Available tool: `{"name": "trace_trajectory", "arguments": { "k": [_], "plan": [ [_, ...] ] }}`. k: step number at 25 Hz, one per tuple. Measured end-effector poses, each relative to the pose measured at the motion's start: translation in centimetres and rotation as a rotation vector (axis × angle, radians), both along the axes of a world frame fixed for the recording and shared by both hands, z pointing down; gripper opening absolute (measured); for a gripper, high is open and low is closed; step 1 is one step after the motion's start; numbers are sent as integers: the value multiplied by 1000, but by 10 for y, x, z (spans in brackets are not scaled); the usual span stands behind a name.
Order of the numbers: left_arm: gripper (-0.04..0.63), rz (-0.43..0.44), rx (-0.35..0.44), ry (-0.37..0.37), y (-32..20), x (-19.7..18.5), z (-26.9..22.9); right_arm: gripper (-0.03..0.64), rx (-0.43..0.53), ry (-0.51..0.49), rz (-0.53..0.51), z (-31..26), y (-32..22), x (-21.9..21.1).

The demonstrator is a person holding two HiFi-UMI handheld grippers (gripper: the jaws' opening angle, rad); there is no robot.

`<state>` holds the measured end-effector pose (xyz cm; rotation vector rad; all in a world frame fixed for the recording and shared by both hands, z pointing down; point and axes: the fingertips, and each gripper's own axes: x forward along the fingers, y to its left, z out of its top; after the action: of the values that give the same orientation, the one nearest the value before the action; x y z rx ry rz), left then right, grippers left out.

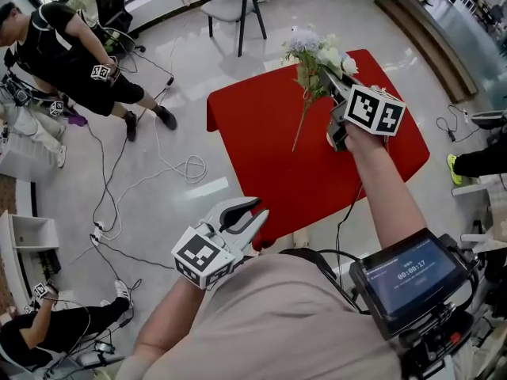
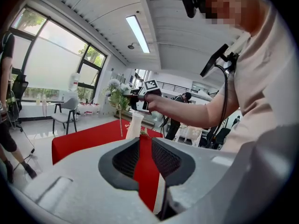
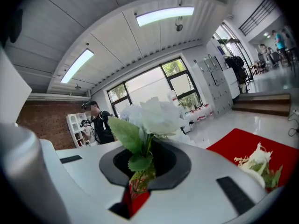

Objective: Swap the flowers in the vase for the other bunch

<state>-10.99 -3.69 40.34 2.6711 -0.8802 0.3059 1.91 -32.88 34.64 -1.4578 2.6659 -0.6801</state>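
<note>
Table red; floor glossy grey; chair beyond.

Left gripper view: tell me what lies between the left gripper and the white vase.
Only bare red tablecloth; that view shows nothing else between the open left gripper and the vase.

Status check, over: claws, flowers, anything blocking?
Right claw shut on white bunch, stems out of vase. Left claw open, empty. Other bunch lies on red table. Nothing blocking.
</note>
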Motion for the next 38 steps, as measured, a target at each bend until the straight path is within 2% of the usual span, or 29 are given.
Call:
{"name": "trace_trajectory", "arguments": {
  "k": [9,18,24,30,38],
  "plan": [
    [63,40,32,11,3,43,-15,48,166,-5,87,-85,16,90],
    [63,81,34,21,-1,82,-12,48,305,33,201,-134,23,175],
    [63,108,41,29,-16,104,-8,48,369,78,249,-137,15,200],
    [63,103,40,18,-26,115,-10,48,403,85,232,-132,5,203],
    [63,68,30,2,-38,126,-7,49,470,140,188,-113,-4,194]
  ]
}}
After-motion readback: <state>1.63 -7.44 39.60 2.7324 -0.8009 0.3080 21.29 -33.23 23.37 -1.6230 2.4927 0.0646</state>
